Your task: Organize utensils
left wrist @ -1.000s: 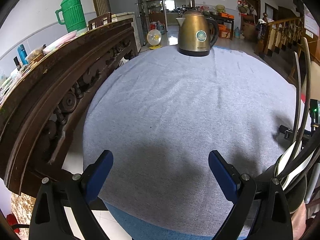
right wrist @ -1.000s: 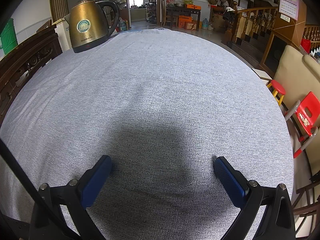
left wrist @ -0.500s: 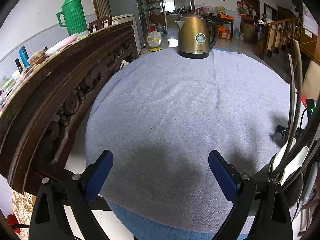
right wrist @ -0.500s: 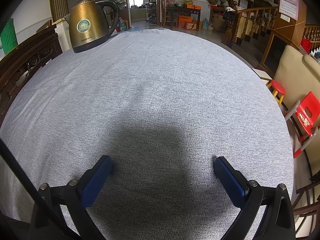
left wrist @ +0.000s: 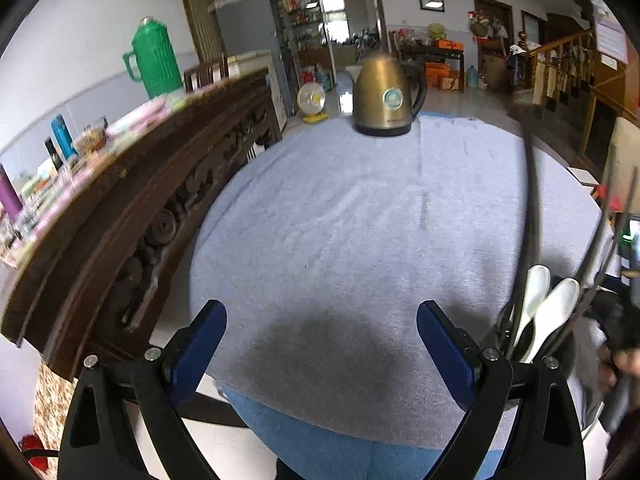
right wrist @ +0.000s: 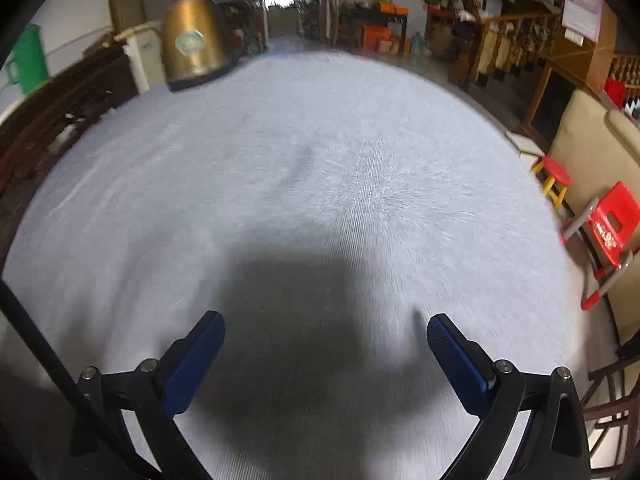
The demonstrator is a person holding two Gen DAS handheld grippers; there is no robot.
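In the left wrist view a dark utensil holder (left wrist: 520,340) stands at the table's near right edge, just right of my left gripper (left wrist: 322,338). It holds two white spoons (left wrist: 554,308) and several long dark sticks (left wrist: 534,208) that lean up out of it. My left gripper is open and empty over the grey tablecloth (left wrist: 360,220). My right gripper (right wrist: 326,344) is open and empty over the same cloth (right wrist: 320,168). A thin dark stick (right wrist: 36,344) crosses the right wrist view's lower left corner.
A brass kettle (left wrist: 384,98) stands at the table's far edge and also shows in the right wrist view (right wrist: 192,50). A carved dark wooden bench back (left wrist: 140,184) runs along the left. A green thermos (left wrist: 154,58) stands behind it. Red stools (right wrist: 612,224) stand off the right edge.
Both views have shifted and blurred. The left gripper has swung so the utensil holder and spoons show more fully at the right. The right gripper has tilted and moved forward. Both jaws stay open.
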